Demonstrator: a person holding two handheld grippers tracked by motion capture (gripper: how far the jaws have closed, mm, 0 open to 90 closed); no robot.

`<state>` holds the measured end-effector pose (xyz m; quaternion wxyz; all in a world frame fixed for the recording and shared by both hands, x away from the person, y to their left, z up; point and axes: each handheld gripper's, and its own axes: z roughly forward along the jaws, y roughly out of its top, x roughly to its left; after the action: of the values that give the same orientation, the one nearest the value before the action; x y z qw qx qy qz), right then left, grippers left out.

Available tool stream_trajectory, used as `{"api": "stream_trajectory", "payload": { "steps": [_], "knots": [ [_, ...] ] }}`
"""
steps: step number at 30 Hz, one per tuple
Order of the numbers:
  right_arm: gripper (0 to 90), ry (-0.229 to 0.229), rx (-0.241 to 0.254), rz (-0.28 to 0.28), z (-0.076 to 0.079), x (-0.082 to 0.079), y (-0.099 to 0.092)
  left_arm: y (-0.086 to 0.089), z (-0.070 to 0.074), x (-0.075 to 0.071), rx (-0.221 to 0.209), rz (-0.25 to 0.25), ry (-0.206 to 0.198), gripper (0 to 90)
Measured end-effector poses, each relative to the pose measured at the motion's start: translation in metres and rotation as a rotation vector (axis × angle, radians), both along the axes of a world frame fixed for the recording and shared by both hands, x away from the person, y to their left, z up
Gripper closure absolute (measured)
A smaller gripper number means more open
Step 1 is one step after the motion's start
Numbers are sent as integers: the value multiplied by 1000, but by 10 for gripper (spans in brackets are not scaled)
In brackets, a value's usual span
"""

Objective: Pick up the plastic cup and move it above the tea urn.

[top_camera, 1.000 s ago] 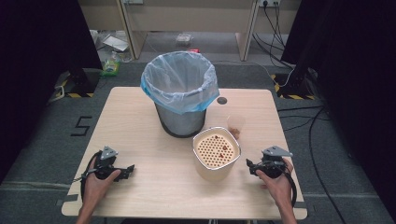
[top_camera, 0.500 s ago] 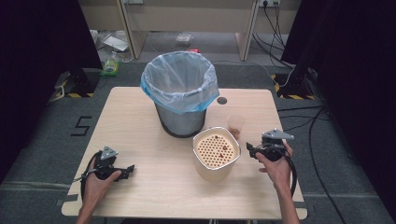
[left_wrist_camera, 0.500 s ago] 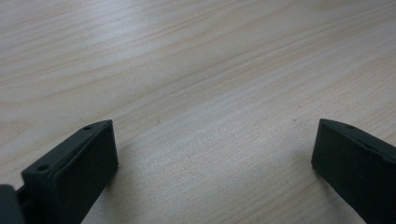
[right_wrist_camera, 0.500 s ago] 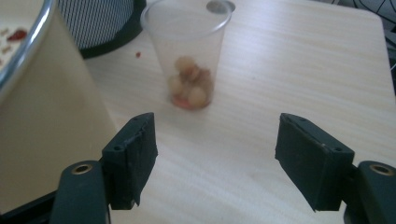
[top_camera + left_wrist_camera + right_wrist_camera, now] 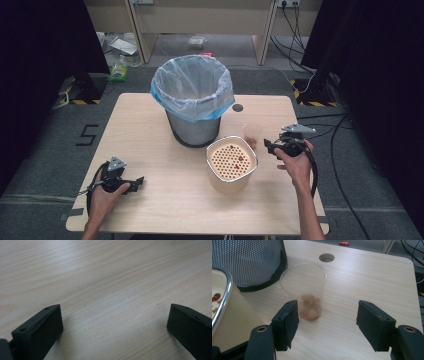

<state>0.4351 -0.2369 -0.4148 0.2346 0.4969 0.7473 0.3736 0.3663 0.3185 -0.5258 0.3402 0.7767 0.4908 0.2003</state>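
Looking down from the high view first: my right gripper (image 5: 270,145) sits just to the right of the clear plastic cup (image 5: 252,135), which stands on the wooden table (image 5: 150,130) between the lined trash bin (image 5: 193,95) and the table's right edge, right behind the cream strainer pot (image 5: 231,162). My left gripper (image 5: 134,182) is parked low near the front left corner, well apart from everything.

Left gripper view: jaws spread wide, nothing between them, just bare wood grain underneath. That hand isn't doing any work right now.

Right gripper view is where it's at. Jaws are wide open and the cup (image 5: 304,290) stands upright between them but farther out, nearer my left jaw, not touched yet. There's a small heap of brownish bits at the bottom of it, can't tell what exactly. The mesh wall of the bin (image 5: 249,261) is behind it and the pot's steel rim (image 5: 223,302) is off to the side.

So I'd say I'm at the approach step, lining up to grab the cup. Next move needs me to push forward a bit and shift so the cup is centred, then close gently, since thin plastic like that probably squashes or tips easily.
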Motion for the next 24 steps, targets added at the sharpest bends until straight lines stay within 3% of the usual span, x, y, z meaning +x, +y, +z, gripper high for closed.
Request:
{"api": "stream_trajectory", "payload": {
  "steps": [14,24],
  "knots": [
    [403,7,-18,7,12,31,19,0,0,0,1,-1,1,0],
    [425,25,-32,2,13,48,22,0,0,0,1,0,1,0]
  ]
}}
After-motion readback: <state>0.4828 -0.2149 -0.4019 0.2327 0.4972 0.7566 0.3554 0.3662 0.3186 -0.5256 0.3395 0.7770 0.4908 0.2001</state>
